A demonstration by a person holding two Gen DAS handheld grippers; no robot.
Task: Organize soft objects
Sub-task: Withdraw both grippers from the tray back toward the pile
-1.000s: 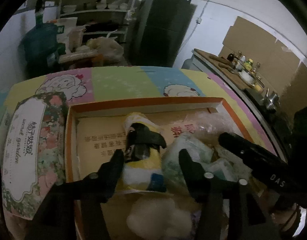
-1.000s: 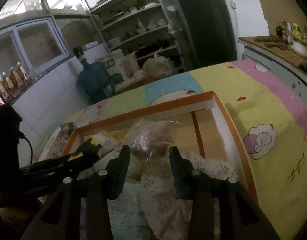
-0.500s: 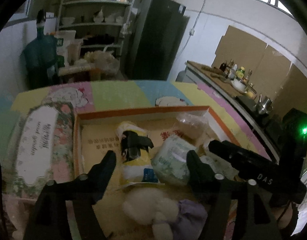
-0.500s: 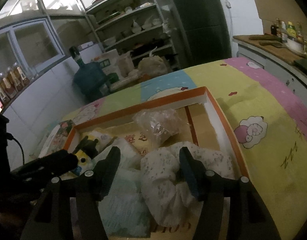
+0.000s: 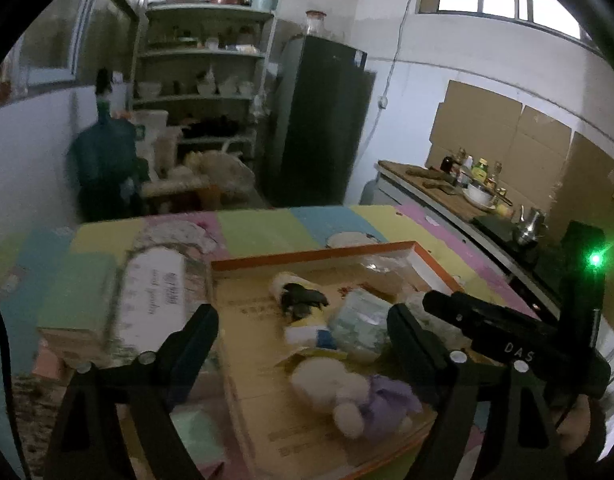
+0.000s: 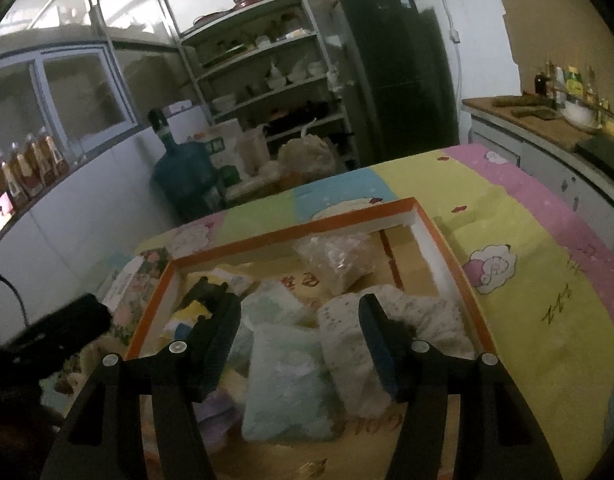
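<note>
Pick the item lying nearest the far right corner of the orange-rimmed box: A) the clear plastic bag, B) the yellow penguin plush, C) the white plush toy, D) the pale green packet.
A: the clear plastic bag sits up by the box rim at its far right corner; the others lie nearer the camera or further left.

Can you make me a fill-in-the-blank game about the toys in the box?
1. The rim of the box is coloured ____.
2. The white plush toy wears a ____ bow.
3. The left gripper has its jaws opening, and it holds ____.
4. The tall thing beside the shelves is a black ____.

Missing words: orange; purple; nothing; fridge
</note>
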